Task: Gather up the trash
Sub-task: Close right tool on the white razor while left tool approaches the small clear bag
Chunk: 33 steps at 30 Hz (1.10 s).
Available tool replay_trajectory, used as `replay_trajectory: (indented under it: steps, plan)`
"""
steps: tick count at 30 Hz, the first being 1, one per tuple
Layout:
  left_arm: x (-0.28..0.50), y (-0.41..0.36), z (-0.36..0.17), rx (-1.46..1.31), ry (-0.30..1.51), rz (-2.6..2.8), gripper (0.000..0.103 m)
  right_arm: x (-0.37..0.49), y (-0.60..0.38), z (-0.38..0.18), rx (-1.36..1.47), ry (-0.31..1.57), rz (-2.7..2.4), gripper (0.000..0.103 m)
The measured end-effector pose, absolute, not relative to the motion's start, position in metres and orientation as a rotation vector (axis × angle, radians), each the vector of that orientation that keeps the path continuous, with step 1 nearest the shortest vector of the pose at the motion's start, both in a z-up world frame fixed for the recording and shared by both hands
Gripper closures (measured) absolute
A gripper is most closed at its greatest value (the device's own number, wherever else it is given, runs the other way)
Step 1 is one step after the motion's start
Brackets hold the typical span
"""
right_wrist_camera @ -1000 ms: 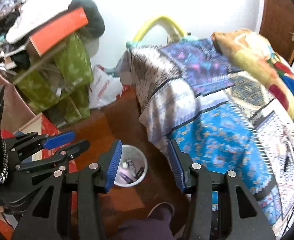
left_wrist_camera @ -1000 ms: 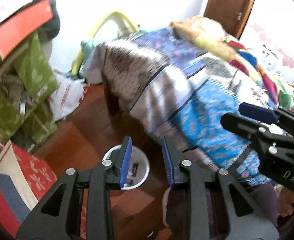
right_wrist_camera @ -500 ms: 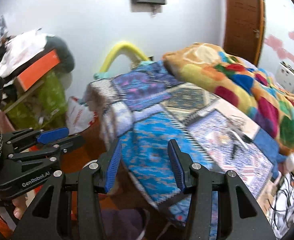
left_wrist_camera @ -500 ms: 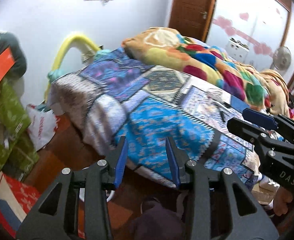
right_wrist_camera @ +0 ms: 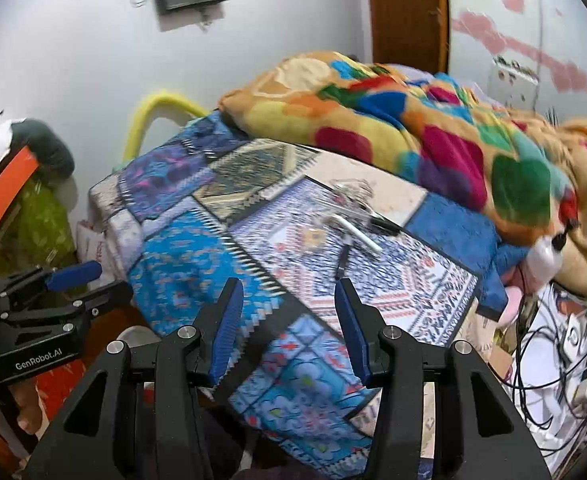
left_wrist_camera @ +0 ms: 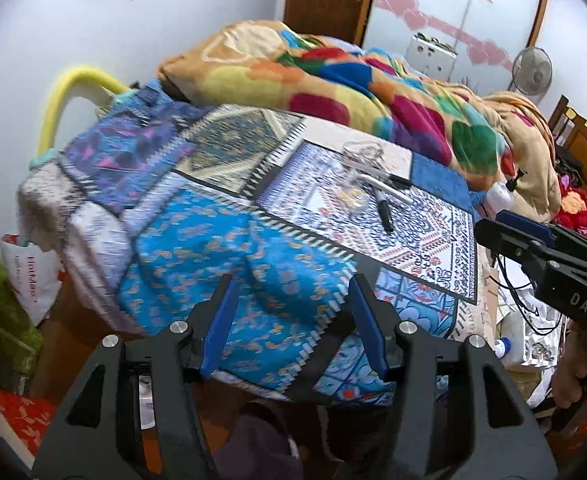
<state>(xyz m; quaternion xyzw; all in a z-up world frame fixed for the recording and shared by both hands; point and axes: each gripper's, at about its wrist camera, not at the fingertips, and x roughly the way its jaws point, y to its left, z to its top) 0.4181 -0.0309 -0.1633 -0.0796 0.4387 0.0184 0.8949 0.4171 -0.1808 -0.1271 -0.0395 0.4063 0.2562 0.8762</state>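
Note:
On the patchwork bedspread (left_wrist_camera: 197,240) lie small items: clear crumpled plastic wrap (left_wrist_camera: 363,156), a white pen-like stick (left_wrist_camera: 385,188) and a black marker (left_wrist_camera: 385,210). They also show in the right wrist view: the wrap (right_wrist_camera: 351,194), the white stick (right_wrist_camera: 357,234), the black marker (right_wrist_camera: 343,260). My left gripper (left_wrist_camera: 293,304) is open and empty, held over the bed's near edge. My right gripper (right_wrist_camera: 287,304) is open and empty, short of the items. The rim of the white bin (right_wrist_camera: 133,334) peeks out under the bed edge.
A colourful blanket (left_wrist_camera: 373,92) is heaped along the far side of the bed. Cables and clutter (right_wrist_camera: 565,360) lie at the right. Green bags (right_wrist_camera: 41,224) and a white plastic bag (left_wrist_camera: 29,272) stand at the left by the wall.
Both grippers have swung up and right from the floor bin to the bed top. The bin has dropped almost out of view; the items on the bedspread are now nearer and central.

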Motion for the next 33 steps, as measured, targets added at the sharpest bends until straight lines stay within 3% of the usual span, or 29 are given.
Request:
replay_trajectory:
  steps: [24, 26, 28, 33]
  plan:
    - [0.509, -0.048, -0.253, -0.08, 1.037, -0.016, 0.046, 0.575, -0.177, -0.228, -0.034, 1.025, 0.555, 0.059]
    - [0.511, -0.046, -0.256, -0.09, 1.037, -0.011, 0.046, 0.575, -0.176, -0.232, -0.036, 1.035, 0.569, 0.064]
    - [0.512, -0.044, -0.258, -0.101, 1.042, -0.01, 0.046, 0.576, -0.174, -0.235, -0.041, 1.045, 0.577, 0.079]
    - [0.51, -0.042, -0.259, -0.133, 1.045, -0.006, 0.046, 0.564, -0.175, -0.234, -0.039, 1.047, 0.605, 0.093]
